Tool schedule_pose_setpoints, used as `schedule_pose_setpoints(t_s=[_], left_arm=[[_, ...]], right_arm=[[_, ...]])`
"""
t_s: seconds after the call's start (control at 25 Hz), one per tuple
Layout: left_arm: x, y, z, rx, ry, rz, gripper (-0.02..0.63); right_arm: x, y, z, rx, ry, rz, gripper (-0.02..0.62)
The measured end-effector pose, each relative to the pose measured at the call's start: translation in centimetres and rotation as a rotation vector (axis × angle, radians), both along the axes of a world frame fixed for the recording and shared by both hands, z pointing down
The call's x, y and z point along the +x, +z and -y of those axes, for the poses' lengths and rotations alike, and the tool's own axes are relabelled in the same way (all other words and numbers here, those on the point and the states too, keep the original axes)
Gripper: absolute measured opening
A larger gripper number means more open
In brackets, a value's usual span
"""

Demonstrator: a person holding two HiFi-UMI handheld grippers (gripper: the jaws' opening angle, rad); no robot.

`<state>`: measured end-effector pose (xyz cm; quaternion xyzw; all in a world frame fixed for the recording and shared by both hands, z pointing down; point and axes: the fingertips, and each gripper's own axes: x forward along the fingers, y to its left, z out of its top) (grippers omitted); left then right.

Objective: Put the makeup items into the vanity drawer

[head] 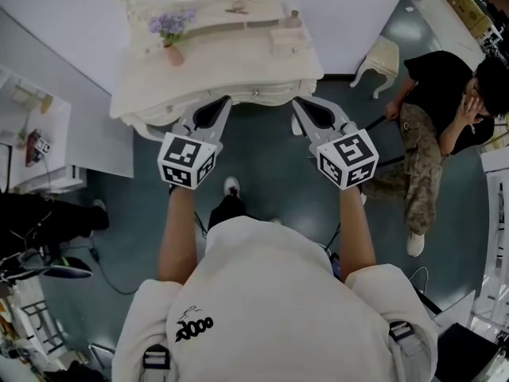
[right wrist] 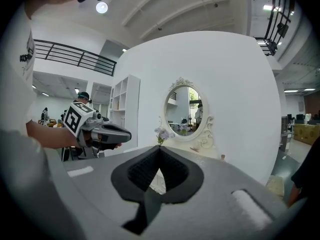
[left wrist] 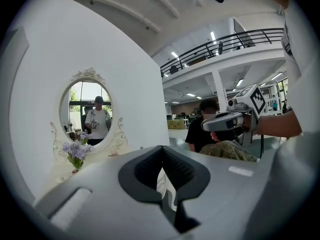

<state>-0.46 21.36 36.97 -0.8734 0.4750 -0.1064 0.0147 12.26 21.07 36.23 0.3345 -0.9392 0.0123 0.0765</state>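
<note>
Head view: both grippers are held out in front of the vanity, just off its front edge, touching nothing. Left gripper points at the front left of centre and right gripper right of centre, with the drawer knob between them. Drawer front sits flush with the vanity, so it reads as shut. Left gripper view: fingers together at the tips, nothing clamped; only a narrow slit lower down, with the vanity showing through it. Right gripper view: same, fingers closed tip to tip, empty. Makeup items are up on the worktop, right half: a small bottle near the back right corner and a pale box just in front of it, too small to tell more. One more small thing lies near the mirror base, cannot tell what. Flowers in a pink vase stand upright on the left half. Oval mirror stands at the back, against a white wall. A person in a black top and camo trousers sits on the right, well apart from the vanity. A cream stool stands between that person and the vanity.
</note>
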Motion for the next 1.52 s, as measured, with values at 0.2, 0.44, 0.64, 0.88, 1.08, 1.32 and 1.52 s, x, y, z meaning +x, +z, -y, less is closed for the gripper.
schedule_pose_setpoints(t_s=[0.2, 0.44, 0.64, 0.88, 1.08, 1.32, 1.52], left_arm=[[-0.6, 0.9, 3.3, -0.007, 0.0, -0.005, 0.018], [-3.4, 2.0, 11.1, -0.004, 0.009, 0.012, 0.018], [-6.3, 0.8, 18.9, 0.006, 0.033, 0.012, 0.018], [-9.8, -0.7, 27.5, 0.0, 0.046, -0.016, 0.018], [-11.2, -0.4, 32.4, -0.021, 0.068, -0.026, 0.018], [-12.4, 1.1, 36.3, -0.066, 0.071, -0.053, 0.018], [-12.6, 2.4, 37.8, -0.101, 0.05, -0.055, 0.018]], right_arm=[[-0.8, 0.8, 3.2, -0.004, -0.013, 0.004, 0.002], [-3.6, 1.1, 9.8, -0.003, -0.021, -0.008, 0.002], [-6.9, -0.5, 16.9, 0.013, -0.006, -0.008, 0.002], [-10.5, -1.9, 24.2, 0.032, 0.019, -0.018, 0.002], [-11.9, -1.0, 29.9, -0.025, 0.085, 0.01, 0.003], [-13.5, 1.1, 34.1, -0.059, 0.108, -0.049, 0.003], [-13.7, 3.0, 36.9, -0.096, 0.098, -0.093, 0.005]])
